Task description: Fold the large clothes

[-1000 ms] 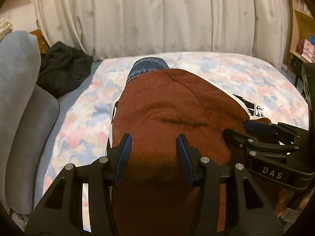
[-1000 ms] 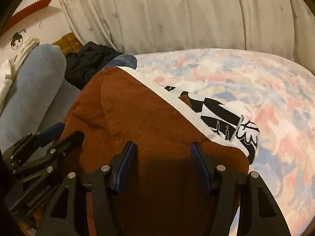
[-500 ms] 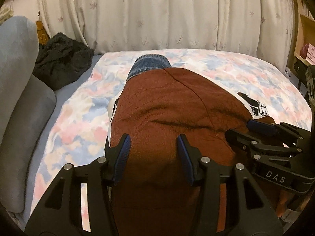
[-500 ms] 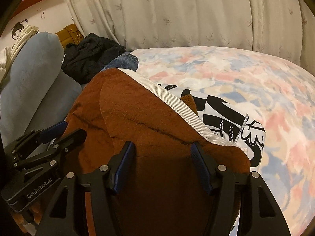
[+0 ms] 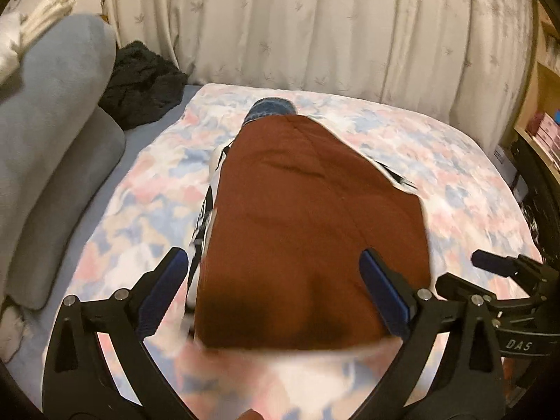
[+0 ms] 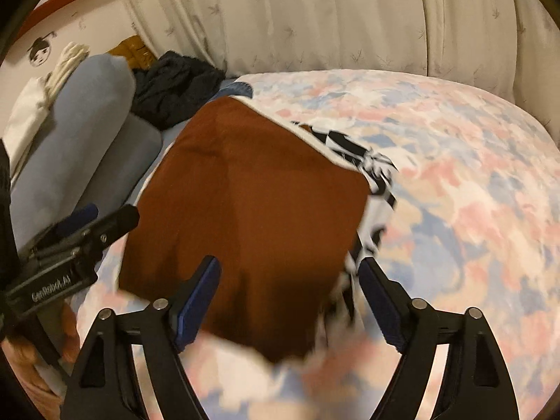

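Two views. From the left wrist, the left gripper (image 5: 273,294) has its jaws opening wide, pads clear of the brown garment (image 5: 308,231), which lies flat on the bed (image 5: 455,182) just ahead, long axis running toward the far edge. "DAS" reads on the right gripper (image 5: 490,262).

From the right wrist, the right gripper's (image 6: 290,301) jaws are likewise opening, straddling the garment's near right corner without touching it. "GenRobot.AI" marks the left tool.

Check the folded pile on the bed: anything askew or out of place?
Slightly. The rust-brown garment lies flat, but a black-and-white printed piece beneath it sticks out along its side edges, and blue denim pokes out past its far end. Both tools, left and right, are opening and grip nothing.
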Demonstrator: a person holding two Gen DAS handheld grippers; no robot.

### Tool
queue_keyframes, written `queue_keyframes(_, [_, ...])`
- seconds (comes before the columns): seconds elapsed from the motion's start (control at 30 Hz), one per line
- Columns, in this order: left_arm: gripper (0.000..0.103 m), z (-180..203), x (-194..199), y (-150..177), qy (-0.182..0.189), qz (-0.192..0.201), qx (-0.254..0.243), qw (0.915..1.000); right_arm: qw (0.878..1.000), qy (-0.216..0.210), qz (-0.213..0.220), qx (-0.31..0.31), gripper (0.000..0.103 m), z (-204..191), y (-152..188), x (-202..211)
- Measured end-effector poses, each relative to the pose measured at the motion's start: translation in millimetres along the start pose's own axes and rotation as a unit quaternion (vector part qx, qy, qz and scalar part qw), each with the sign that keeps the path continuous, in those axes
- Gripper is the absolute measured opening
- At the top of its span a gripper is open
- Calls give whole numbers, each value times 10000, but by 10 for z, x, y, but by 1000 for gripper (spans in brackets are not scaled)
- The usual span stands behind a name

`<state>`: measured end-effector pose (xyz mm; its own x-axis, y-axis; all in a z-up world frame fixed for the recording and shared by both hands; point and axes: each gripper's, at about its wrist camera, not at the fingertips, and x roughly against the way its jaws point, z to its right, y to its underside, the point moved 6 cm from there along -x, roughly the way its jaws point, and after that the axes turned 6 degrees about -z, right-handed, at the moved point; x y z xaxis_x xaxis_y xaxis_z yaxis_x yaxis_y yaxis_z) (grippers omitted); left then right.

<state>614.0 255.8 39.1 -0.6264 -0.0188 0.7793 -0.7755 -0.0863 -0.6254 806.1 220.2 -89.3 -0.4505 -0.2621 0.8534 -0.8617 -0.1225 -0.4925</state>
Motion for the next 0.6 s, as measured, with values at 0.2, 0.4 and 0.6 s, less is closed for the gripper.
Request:
queue_keyframes(0.2, [99,443,1016,498,71,187,-242,9995,9999,42,-147,80,91,-49,636,849])
queue_keyframes(0.4, [100,910,1855,1175,163,256,-282,9991,9989,252,-227,334,91,-61,1477,1613])
queue_keyframes(0.6, [100,1413,2614,1934,341,314,-517,9976,9985,261,-259,399,91,-16,2366,2385])
